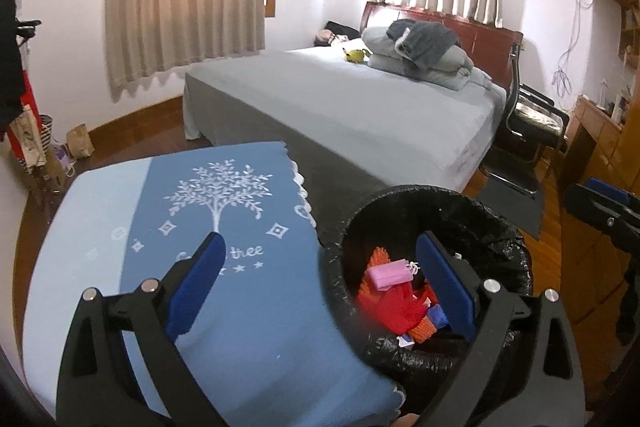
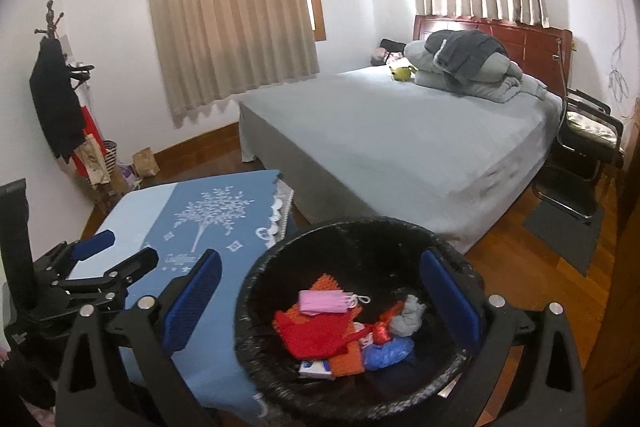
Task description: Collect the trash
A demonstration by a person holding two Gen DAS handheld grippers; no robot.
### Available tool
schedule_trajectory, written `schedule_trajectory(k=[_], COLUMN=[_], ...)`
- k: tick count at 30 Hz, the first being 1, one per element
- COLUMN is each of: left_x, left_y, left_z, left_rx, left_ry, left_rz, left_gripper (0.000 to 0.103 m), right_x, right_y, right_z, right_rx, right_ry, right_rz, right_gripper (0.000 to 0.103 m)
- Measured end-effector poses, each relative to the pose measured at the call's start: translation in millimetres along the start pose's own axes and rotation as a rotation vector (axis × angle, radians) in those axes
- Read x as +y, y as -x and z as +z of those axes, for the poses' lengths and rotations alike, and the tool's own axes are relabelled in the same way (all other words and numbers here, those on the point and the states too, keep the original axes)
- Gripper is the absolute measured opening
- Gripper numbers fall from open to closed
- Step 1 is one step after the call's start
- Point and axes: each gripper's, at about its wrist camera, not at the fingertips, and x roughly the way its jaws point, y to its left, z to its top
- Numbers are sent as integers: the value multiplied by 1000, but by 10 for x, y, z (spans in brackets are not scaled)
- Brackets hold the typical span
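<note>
The blue cloth (image 1: 224,227) on the small table is showing white letters under its white tree picture; in the left wrist view only the word "thee" is showing clearly, with a gripper finger covering the letters before it; in the right wrist view the same letters are looking too small and blurry to read.

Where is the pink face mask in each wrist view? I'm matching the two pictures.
Left wrist: pink face mask lower right of centre, inside the black bin, atop red and orange trash.
Right wrist: pink face mask lower centre, inside the bin.
Shared landmark: white tree on the blue cloth.
</note>
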Motion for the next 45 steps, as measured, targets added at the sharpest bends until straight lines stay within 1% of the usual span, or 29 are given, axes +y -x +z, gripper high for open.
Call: schedule_trajectory(k=[3, 9, 16, 22, 45], left_x=[24, 61, 81, 72, 87], left_y=[166, 499, 756, 836, 868], left_z=[13, 37, 56, 57, 56], left_rx=[-13, -52, -91, -106, -110], left_ry=[-4, 1, 9, 9, 11], left_rz=[10, 28, 39, 46, 49], left_gripper=[94, 94, 96, 96, 96], right_x=[89, 210, 334, 377, 413], right_y=[97, 261, 341, 346, 344], right_z=[10, 45, 51, 38, 16], right_rx=[5, -12, -25, -27, -28], right_ry=[1, 17, 49, 55, 63], right_rz=[14, 24, 36, 41, 38], right_gripper=[98, 98, 98, 98, 98])
